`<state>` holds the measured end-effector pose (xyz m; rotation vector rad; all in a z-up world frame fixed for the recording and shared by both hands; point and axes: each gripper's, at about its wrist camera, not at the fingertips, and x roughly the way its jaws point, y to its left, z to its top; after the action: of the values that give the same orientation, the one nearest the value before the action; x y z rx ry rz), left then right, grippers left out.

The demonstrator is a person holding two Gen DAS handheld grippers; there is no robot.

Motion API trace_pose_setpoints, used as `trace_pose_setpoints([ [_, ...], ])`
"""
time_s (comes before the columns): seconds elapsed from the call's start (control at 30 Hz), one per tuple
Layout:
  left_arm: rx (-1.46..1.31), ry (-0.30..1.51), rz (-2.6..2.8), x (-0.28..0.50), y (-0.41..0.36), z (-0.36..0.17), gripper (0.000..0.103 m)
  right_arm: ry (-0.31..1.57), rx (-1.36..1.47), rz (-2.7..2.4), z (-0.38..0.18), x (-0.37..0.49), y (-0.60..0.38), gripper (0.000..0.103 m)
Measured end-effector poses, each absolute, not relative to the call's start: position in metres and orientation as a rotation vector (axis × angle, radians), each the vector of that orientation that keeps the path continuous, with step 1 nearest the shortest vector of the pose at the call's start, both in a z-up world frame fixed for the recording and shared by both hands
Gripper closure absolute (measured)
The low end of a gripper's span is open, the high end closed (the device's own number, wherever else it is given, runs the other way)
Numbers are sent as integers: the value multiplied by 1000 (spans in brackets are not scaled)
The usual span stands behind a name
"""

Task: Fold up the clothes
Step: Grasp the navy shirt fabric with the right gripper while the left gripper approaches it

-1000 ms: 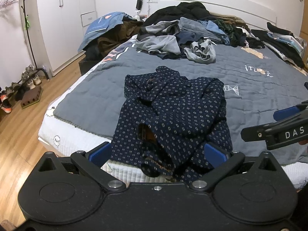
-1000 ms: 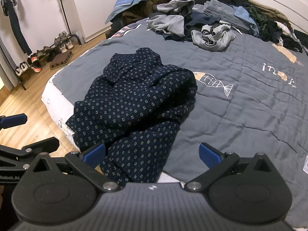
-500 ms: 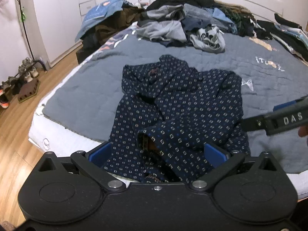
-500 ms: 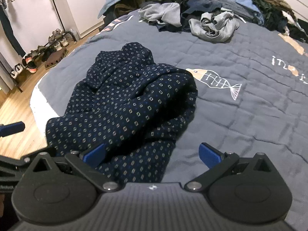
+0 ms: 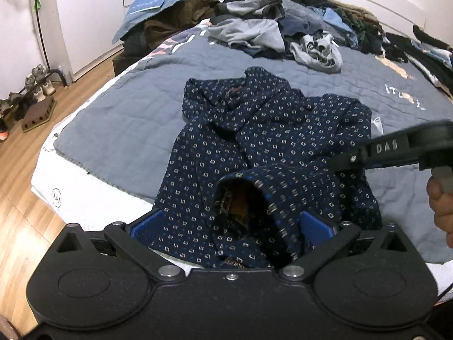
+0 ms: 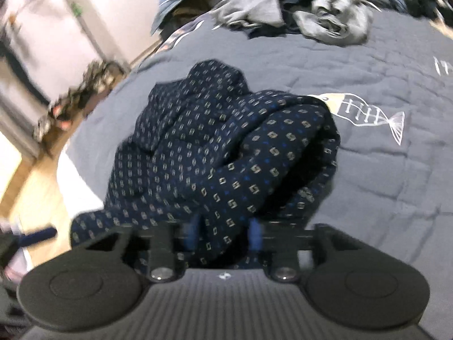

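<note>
A dark navy shirt with a small square pattern (image 5: 269, 130) lies crumpled on the grey bed quilt (image 5: 119, 130), its lower part hanging over the near edge. My left gripper (image 5: 230, 226) is open, with a sleeve opening of the shirt lying between its blue pads. My right gripper (image 6: 223, 233) is shut on a fold of the same shirt (image 6: 226, 153) near the bed's front edge. The right gripper's body also shows at the right of the left wrist view (image 5: 396, 150).
A large pile of unfolded clothes (image 5: 283, 28) covers the far end of the bed. A white fish print (image 6: 365, 113) marks the quilt right of the shirt. A wooden floor with a shoe rack (image 5: 31, 90) and white wardrobe lies to the left.
Both grippers have moved forward onto the shirt. The right gripper's jaws have closed on a fold of the fabric. The left gripper stays open with the sleeve now between its pads.
</note>
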<state>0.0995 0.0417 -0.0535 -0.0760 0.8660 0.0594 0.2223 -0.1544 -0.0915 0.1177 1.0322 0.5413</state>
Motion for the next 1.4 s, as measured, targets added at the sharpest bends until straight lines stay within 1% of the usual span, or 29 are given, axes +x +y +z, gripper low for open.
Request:
trace_pose_setpoints([
  [0.1,-87,850,56,98,42,-49,0,1016,168,539,-86,224,-167,89],
  [0.23,-88,833,57,96,40,-45,0,980,236,527,-75,217,-189,93],
  [0.3,-86,820,52,94,37,-40,0,946,278,523,-62,213,-207,98],
  [0.53,-93,772,22,95,20,-23,0,822,346,472,-7,209,-284,99],
  [0.73,-72,728,-34,106,-8,-9,0,732,405,376,20,209,-355,99],
  [0.87,-51,686,-96,128,-32,-1,0,743,417,319,4,220,-391,99],
  [1.1,-9,652,-152,202,-67,-1,0,826,409,302,-65,251,-400,99],
  [1.2,9,642,-95,226,-67,-11,0,823,397,333,-77,250,-399,99],
  [1.4,13,703,-43,258,-58,-40,0,821,404,348,-83,244,-404,99],
])
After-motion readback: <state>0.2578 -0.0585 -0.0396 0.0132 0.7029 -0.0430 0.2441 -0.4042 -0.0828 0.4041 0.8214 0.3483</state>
